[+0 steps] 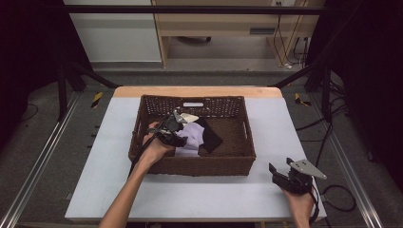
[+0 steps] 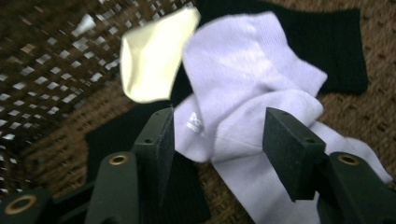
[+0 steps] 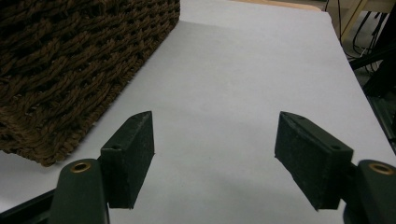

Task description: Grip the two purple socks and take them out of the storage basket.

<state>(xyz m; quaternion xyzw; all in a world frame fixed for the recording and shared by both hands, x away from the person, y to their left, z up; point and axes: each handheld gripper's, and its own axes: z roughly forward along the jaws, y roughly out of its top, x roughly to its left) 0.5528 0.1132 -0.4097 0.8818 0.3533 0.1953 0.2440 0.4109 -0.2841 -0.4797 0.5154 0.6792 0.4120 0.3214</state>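
Fingers of the left gripper are being held inside the brown wicker basket in the high view, over a heap of socks near the basket's left half; how wide they stand cannot be told from there. A white sock is lying just beside them, with a black sock touching it on the right and a pale yellow sock toward the far wall. The basket is resting on the white tabletop. The right gripper is being held over the tabletop's near right corner, well apart from the basket.

Seen from the left gripper view, the left gripper is being kept wide open, and the white sock is lying between and beyond its fingers; whether the pads are touching the cloth cannot be told for certain, and no squeeze is being shown. The pale yellow sock is lying against the basket wall, and the black sock is spread beneath and behind the white one.

Seen from the right gripper view, the right gripper is being held open with nothing between its fingers, above the bare tabletop. The basket corner is standing near its left side.
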